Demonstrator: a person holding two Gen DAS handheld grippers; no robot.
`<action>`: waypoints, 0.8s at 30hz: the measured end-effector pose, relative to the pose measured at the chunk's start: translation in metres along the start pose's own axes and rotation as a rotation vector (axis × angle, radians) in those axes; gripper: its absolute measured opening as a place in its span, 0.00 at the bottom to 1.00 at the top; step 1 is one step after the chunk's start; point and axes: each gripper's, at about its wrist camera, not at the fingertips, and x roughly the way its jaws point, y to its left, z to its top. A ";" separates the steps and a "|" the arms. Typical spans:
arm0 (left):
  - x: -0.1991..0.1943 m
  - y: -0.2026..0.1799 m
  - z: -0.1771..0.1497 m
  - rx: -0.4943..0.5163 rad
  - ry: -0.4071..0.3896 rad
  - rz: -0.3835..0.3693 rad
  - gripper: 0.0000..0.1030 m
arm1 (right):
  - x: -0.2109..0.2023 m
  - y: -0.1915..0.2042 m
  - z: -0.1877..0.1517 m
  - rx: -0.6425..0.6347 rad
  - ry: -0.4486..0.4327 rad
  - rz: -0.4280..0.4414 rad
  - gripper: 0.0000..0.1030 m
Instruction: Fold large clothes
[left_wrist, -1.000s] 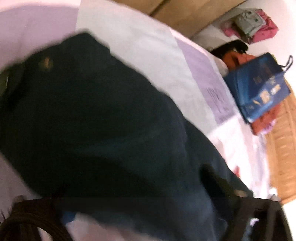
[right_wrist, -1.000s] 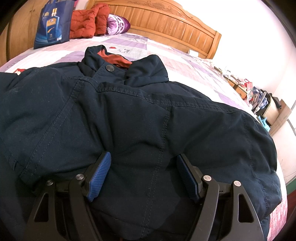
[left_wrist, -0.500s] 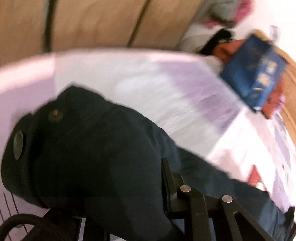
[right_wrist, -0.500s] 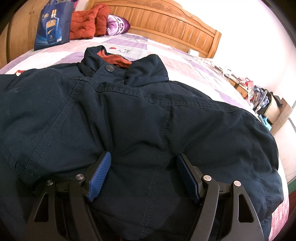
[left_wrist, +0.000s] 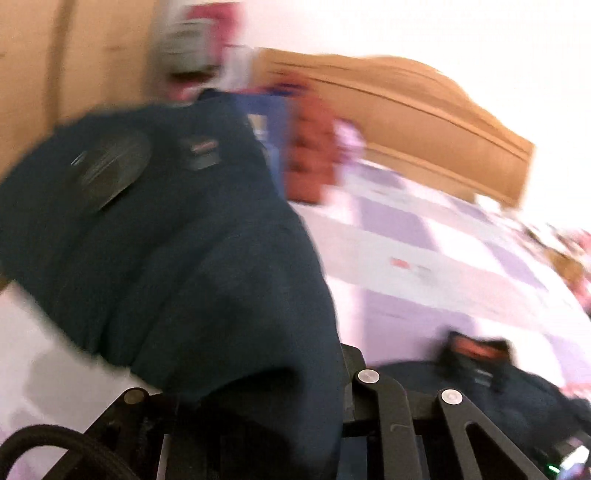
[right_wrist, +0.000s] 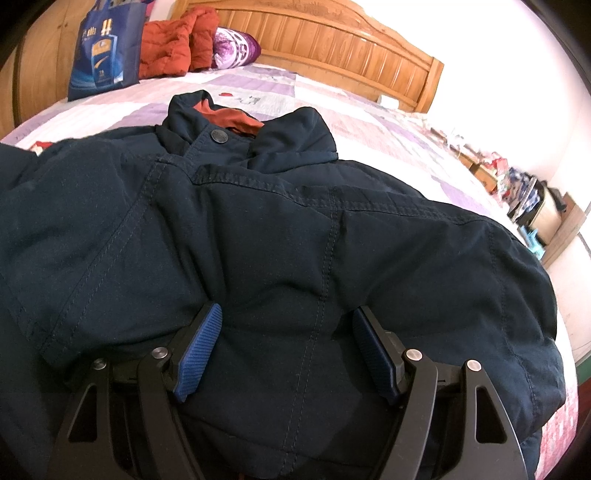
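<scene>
A dark navy jacket (right_wrist: 295, 236) with an orange lining lies spread on the bed, collar toward the headboard. My right gripper (right_wrist: 286, 338) is open, its blue pads (right_wrist: 201, 343) pressing into the jacket's front on either side of a seam. In the blurred left wrist view, my left gripper (left_wrist: 258, 391) is shut on a sleeve (left_wrist: 177, 236) of the jacket and holds it lifted; the cloth drapes over the fingers and hides the tips. The jacket's collar (left_wrist: 476, 350) shows low at the right.
The bed has a purple and white patchwork quilt (right_wrist: 332, 99) and a wooden headboard (right_wrist: 332, 40). A blue bag (right_wrist: 105, 48), an orange coat (right_wrist: 173, 48) and a purple pillow (right_wrist: 232, 46) lie by the headboard. A wardrobe (left_wrist: 74, 55) stands at the left. Clutter sits by the right wall (right_wrist: 532, 199).
My left gripper has swung the held sleeve up and round toward the headboard and the jacket body. The right gripper has stayed pressed on the jacket.
</scene>
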 end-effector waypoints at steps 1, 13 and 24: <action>0.008 -0.027 -0.004 0.028 0.014 -0.042 0.21 | -0.003 -0.004 0.003 0.007 0.011 0.025 0.74; 0.113 -0.278 -0.153 0.290 0.289 -0.289 0.20 | -0.113 -0.105 -0.023 -0.017 -0.122 0.007 0.74; 0.072 -0.315 -0.198 0.463 0.240 -0.254 0.43 | -0.119 -0.174 -0.093 0.102 0.025 -0.062 0.74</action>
